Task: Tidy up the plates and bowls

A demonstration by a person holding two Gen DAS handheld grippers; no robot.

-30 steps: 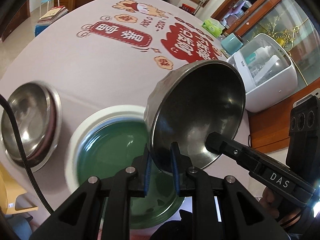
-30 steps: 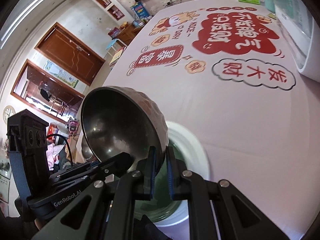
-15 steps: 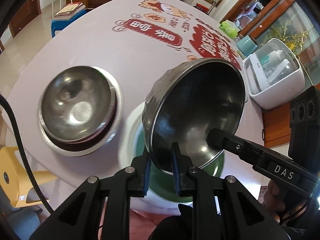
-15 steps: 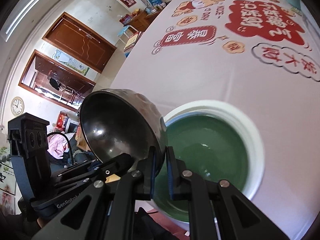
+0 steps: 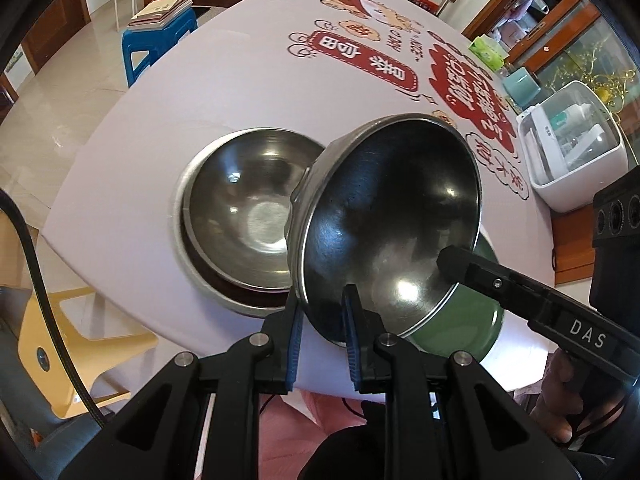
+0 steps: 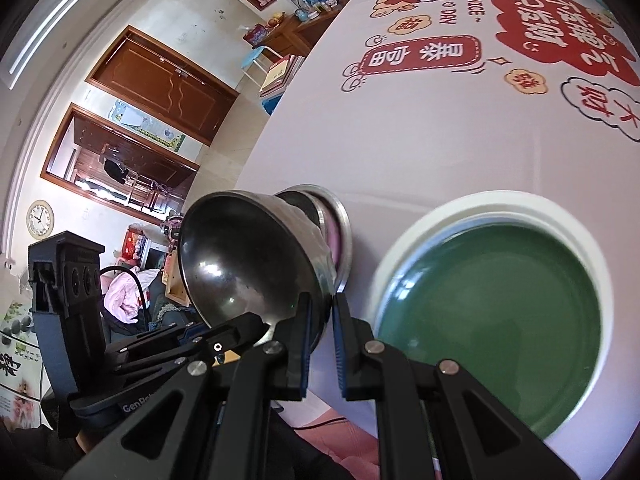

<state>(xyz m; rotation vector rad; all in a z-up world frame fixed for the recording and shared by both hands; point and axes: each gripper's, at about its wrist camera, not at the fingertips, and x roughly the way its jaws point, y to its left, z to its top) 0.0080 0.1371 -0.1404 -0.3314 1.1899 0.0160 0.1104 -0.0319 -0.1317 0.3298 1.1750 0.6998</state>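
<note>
In my left wrist view, going from the left, a steel bowl [image 5: 248,216] sits nested in a stack with a wider steel rim under it on the pale printed tablecloth [image 5: 224,92]. Just to its right, tilted up on edge with its hollow facing me, hangs the steel bowl I am carrying [image 5: 392,216]. My left gripper [image 5: 322,338] is pinched nearly closed on the near rim of it, one blue pad outside the wall and one inside. From the right, my right gripper [image 5: 450,260] reaches in with a black finger lying against the bowl's inner wall. Below the carried bowl's right edge, a sliver of the green plate [image 5: 464,320] peeks out. Far right stands a white appliance with a clear lid [image 5: 572,152]. My right wrist view shows what the left hides: the green plate [image 6: 492,312] lies whole and flat inside a white rim, well clear to the right of my grip, while the carried bowl [image 6: 248,264] tilts at the left over the stacked bowls' edge [image 6: 340,236]. My right gripper [image 6: 320,336] is likewise squeezed almost shut on the bowl's rim, and my left gripper [image 6: 224,332] comes in from the left, its fingertips at the bowl's lower rim.
</note>
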